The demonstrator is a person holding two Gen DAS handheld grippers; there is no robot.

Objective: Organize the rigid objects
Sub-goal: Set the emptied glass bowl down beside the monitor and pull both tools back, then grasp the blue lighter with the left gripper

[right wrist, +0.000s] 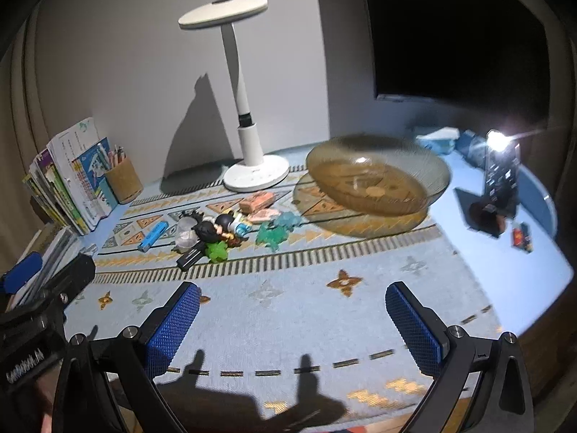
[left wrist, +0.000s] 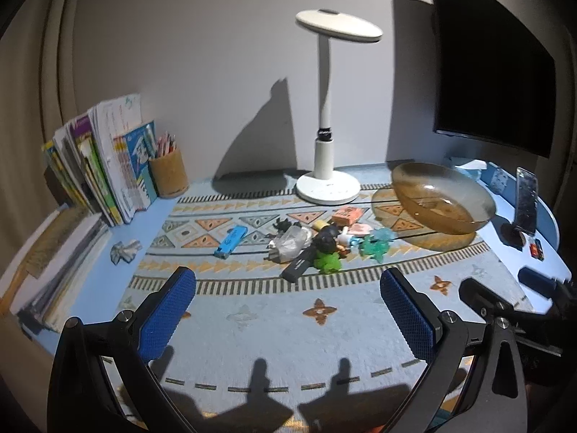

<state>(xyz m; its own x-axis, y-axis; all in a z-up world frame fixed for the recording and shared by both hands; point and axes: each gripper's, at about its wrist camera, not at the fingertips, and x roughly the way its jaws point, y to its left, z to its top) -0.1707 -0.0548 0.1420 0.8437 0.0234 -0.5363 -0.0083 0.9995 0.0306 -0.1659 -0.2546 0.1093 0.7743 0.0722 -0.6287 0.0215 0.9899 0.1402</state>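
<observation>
Both claws (left wrist: 288, 310) (right wrist: 292, 321) gape empty; toy pile (left wrist: 313, 241) lies well ahead.

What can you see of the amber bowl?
The bowl is wide, shallow and see-through, amber-brown, and looks like glass or clear plastic with fine ribbing near the rim. It looks empty. It appears tilted, one edge raised, resting on the patterned mat right of the lamp, with the mat's pattern showing through it. The toy pile lies just left of it; whether any toy touches it is unclear. Neither hand-held gripper is near it.
</observation>
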